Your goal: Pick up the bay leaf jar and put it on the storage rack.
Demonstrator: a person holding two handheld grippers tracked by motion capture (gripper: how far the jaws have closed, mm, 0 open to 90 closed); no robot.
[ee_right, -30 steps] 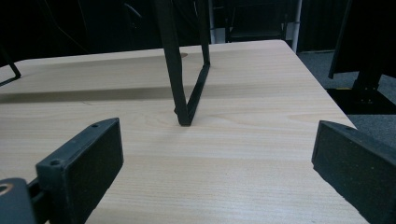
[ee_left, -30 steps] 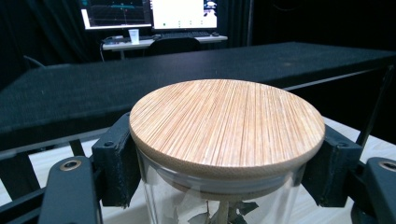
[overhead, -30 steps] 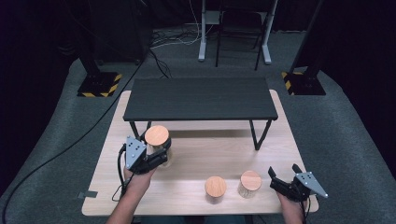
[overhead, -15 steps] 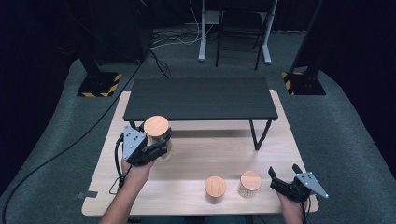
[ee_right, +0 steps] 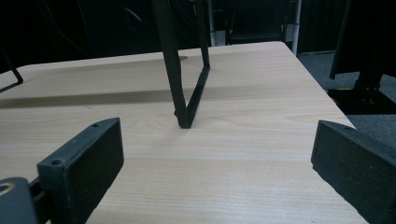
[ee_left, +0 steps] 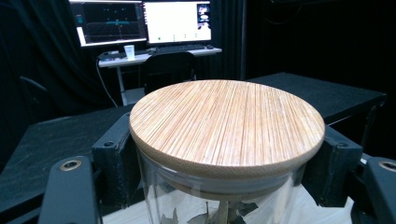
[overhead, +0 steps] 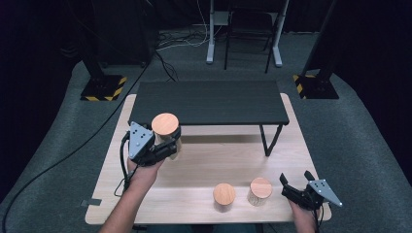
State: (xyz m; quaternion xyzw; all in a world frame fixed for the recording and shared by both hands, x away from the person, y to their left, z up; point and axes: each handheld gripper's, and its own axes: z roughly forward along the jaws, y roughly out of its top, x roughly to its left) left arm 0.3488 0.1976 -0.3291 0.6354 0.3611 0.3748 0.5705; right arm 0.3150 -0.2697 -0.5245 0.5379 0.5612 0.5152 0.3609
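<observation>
Left of centre in the high view, left gripper (overhead: 167, 145) clamped on glass jar with round bamboo lid (overhead: 165, 125). Lower right, right gripper (overhead: 296, 182) spread wide, holding nothing.

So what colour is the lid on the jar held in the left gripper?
Light tan wood with fine straight grain; the lid shows best in the left gripper view.

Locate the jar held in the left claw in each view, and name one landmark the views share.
High view: held jar, left of centre, in the left claw, before the black shelf.
Left claw view: its wooden lid spans the centre, between the jaws.
Right claw view: not in it.
Shared landmark: the light wooden table.
</observation>
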